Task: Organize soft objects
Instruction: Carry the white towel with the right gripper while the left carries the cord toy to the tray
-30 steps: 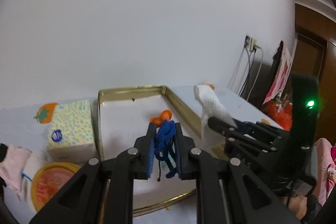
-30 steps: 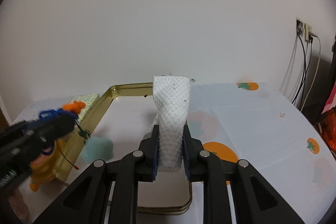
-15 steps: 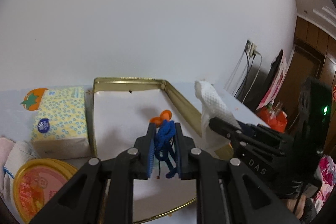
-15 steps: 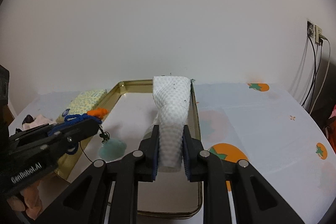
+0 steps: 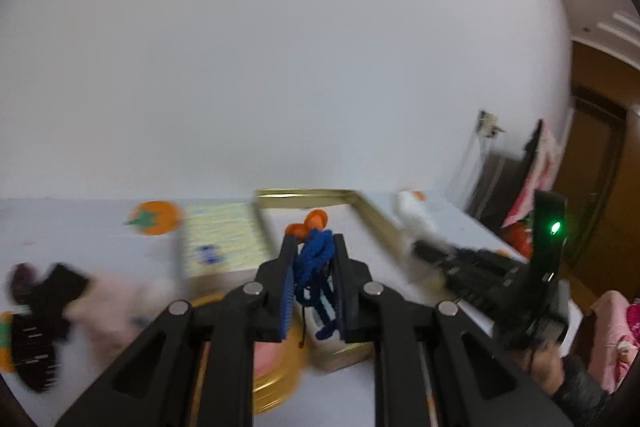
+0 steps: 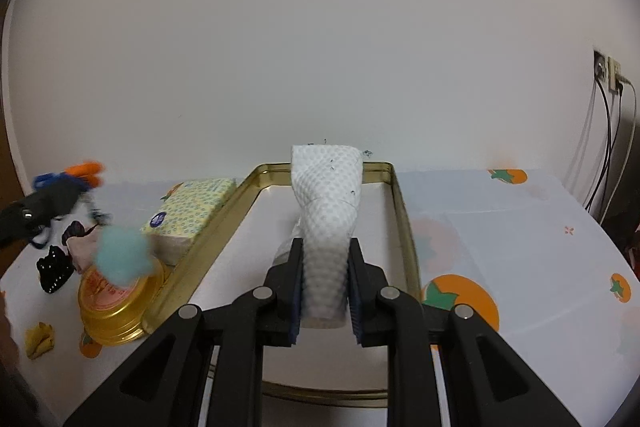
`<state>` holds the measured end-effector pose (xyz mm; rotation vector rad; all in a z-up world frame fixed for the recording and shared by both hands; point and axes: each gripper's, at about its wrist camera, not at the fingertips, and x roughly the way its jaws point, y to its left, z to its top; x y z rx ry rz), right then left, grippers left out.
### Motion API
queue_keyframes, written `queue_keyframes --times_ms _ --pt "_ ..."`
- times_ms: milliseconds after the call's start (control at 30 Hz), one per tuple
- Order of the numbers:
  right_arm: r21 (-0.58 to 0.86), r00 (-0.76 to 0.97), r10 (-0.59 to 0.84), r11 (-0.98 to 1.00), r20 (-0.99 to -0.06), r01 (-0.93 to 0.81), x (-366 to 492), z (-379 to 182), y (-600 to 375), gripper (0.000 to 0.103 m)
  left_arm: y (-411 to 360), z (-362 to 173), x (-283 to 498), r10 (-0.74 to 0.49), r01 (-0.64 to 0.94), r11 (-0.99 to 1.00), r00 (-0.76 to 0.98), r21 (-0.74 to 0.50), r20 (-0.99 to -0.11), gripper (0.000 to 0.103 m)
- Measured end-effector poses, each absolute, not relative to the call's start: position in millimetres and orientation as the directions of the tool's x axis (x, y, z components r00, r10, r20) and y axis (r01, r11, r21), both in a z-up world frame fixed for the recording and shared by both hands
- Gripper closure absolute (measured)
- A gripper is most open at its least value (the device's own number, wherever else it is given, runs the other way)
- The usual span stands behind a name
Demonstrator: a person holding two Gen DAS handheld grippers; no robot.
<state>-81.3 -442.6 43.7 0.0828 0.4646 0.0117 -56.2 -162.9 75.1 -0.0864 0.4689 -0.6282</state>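
My left gripper (image 5: 314, 247) is shut on a blue knitted cord with orange beads (image 5: 314, 259); a teal pompom (image 6: 122, 257) dangles from it in the right wrist view, above the round tin. The left gripper also shows at the far left of the right wrist view (image 6: 60, 195). My right gripper (image 6: 324, 247) is shut on a white dimpled cloth (image 6: 326, 199), held upright over the gold-rimmed tray (image 6: 400, 211). The tray also shows in the left wrist view (image 5: 372, 215), blurred, with the right gripper (image 5: 424, 247) beyond it.
A yellow patterned tissue pack (image 6: 188, 211) lies left of the tray. A round gold tin (image 6: 116, 307) stands in front of it. Pink cloth (image 6: 80, 247), a black hair clip (image 6: 54, 269) and a yellow scrap (image 6: 40, 339) lie at the left. Cables (image 6: 612, 147) hang at the right wall.
My left gripper has swung left, off the tray and over the tin and tissue pack, the cord and pompom swinging with it. The right gripper still holds the cloth over the tray.
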Motion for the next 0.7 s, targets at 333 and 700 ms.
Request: queue_keyframes --times_ms 333,700 --pt "0.085 0.88 0.047 0.996 -0.473 -0.008 -73 39 -411 0.082 -70 44 -45 -0.37 0.364 0.924 0.784 -0.114 -0.499 0.074" --pt "0.113 0.874 0.046 0.994 -0.483 0.01 -69 36 -415 0.082 -56 41 -57 -0.361 0.364 0.926 0.772 -0.102 -0.523 0.069"
